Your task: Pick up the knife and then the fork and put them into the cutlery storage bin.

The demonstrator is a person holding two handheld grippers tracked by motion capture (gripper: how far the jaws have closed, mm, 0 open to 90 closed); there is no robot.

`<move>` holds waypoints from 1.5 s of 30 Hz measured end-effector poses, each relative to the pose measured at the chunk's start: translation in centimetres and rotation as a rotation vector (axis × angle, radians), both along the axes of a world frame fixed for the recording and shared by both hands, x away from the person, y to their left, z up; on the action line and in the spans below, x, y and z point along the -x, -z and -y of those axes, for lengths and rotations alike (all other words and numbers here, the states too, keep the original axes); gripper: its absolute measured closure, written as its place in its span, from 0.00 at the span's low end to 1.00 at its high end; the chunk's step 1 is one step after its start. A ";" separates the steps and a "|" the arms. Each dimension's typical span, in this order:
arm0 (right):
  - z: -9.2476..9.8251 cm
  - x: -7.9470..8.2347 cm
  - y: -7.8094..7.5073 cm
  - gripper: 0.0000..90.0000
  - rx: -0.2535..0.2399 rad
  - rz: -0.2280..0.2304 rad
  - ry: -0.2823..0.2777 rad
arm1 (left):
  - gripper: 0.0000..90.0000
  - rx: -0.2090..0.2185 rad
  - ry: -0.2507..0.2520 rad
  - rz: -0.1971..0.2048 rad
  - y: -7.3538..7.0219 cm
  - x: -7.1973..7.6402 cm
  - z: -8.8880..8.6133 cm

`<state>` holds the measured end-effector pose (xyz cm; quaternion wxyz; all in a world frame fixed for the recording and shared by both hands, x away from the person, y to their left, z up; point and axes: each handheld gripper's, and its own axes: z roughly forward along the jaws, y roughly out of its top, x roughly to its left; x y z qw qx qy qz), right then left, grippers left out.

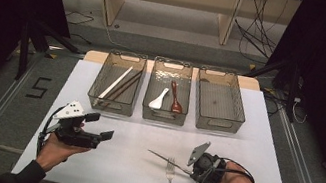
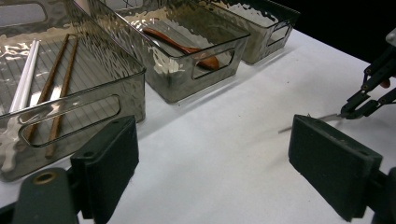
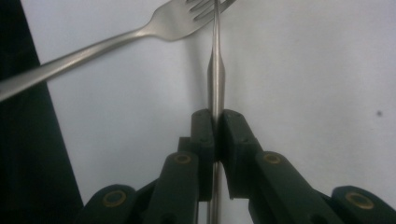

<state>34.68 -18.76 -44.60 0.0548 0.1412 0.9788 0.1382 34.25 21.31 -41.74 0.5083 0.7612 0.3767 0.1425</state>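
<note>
A slim utensil (image 3: 216, 79) of smooth, satin-bright metal is pinched between matt black pads (image 3: 233, 140) that look like rubber. The fork (image 3: 116, 39) beside it is seen as polished steel. The bins (image 2: 187, 70) are made of glossy, rippled, smoke-tinted clear plastic. One spoon (image 2: 180, 46) appears lacquered wood, though glare leaves this uncertain. The table (image 1: 138, 163) is covered by a matt white sheet.

Slim steel utensil (image 3: 216, 79) – clamped edge-on, crossing tines of fork (image 3: 154, 28) on table.
</note>
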 end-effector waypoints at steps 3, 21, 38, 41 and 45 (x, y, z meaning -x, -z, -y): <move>0.2 -0.1 -0.4 0.94 -0.030 -0.003 0.044 | 0.17 0.005 -0.004 0.002 0.0 0.0 0.0; 3.3 -2.7 -2.9 0.94 -0.301 0.025 0.282 | 0.17 0.028 -0.012 0.018 -0.3 0.3 -0.1; 5.6 -6.3 -5.7 0.94 -0.457 0.100 0.467 | 0.17 0.034 -0.005 0.039 -0.5 0.6 -0.3; 5.8 -6.8 -5.8 0.94 -0.469 0.107 0.487 | 0.17 0.043 -0.006 0.042 -0.7 0.6 -0.5; 6.2 -7.4 -6.0 0.94 -0.483 0.115 0.515 | 0.17 0.035 0.001 0.035 -0.6 0.8 -0.3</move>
